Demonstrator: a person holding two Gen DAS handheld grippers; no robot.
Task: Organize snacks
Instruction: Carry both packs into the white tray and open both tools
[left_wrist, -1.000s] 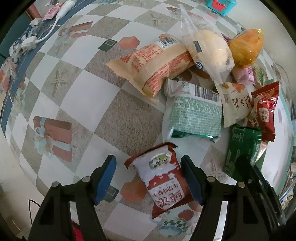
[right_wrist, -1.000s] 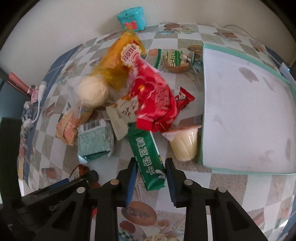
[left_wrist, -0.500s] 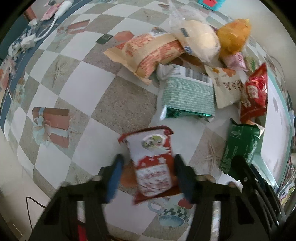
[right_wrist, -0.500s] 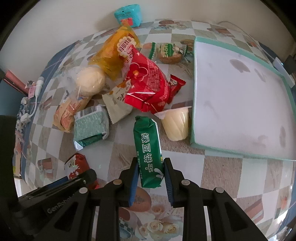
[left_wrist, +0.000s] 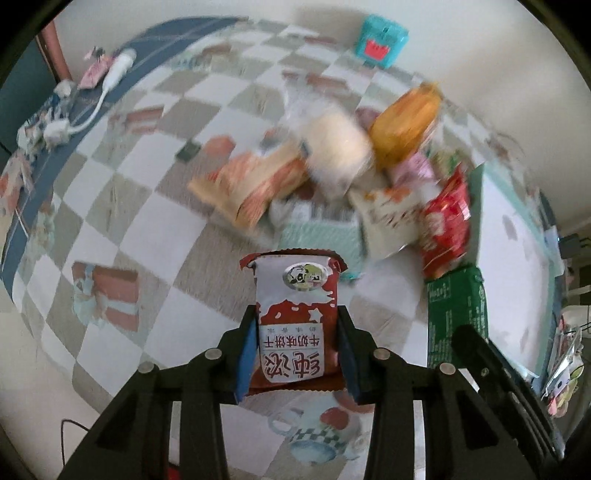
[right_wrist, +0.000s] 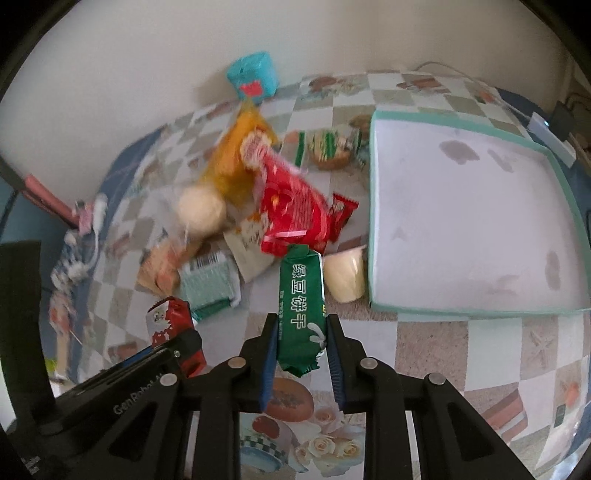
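A red-and-white biscuit packet (left_wrist: 295, 317) was clamped between the left gripper's (left_wrist: 295, 354) jaws, above the checked worktop (left_wrist: 122, 229). One green packet (right_wrist: 302, 310) was clamped in the right gripper (right_wrist: 301, 354), near one teal-rimmed tray (right_wrist: 373, 206).

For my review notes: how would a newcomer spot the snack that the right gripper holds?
Start at the big white tray with the teal rim on the checkered tablecloth. Just left of its near corner, the right gripper clamps a long green packet. Unlike the red bag behind it and the pale jelly cup beside it, it is slim, dark green, with white characters.
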